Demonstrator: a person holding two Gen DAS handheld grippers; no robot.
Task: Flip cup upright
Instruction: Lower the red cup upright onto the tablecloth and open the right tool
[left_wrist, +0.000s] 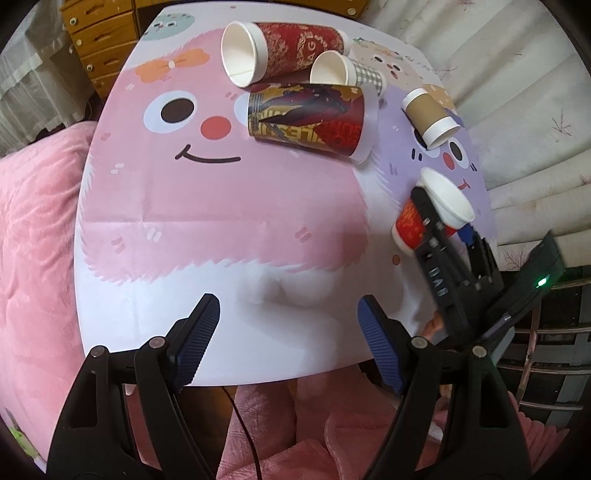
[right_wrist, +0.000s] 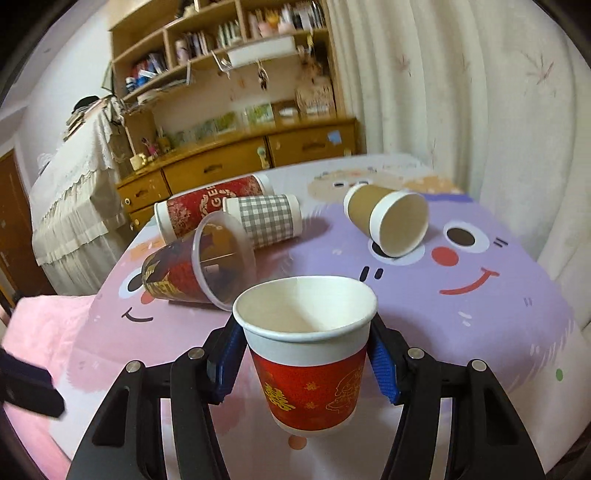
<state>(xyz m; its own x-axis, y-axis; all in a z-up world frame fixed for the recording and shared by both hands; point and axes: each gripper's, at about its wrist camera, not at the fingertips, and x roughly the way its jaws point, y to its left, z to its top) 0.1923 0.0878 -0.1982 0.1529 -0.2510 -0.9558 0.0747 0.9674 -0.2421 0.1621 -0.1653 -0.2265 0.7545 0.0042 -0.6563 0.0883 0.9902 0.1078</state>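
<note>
Right gripper (right_wrist: 306, 363) clamps the red cup (right_wrist: 308, 369) at lower centre, mouth up, axis near vertical. Base looks just above the table (right_wrist: 498, 332), hard to tell. Left gripper (left_wrist: 288, 339) is open, empty, well apart.

On my right gripper (left_wrist: 448, 236), one black finger reads "DAB" in raised letters. The tall red paper cup (left_wrist: 295, 44) lying beside the grey checked paper cup (left_wrist: 364, 75) shows partial letters "AGE"; from my right wrist it reads "GE".
</note>
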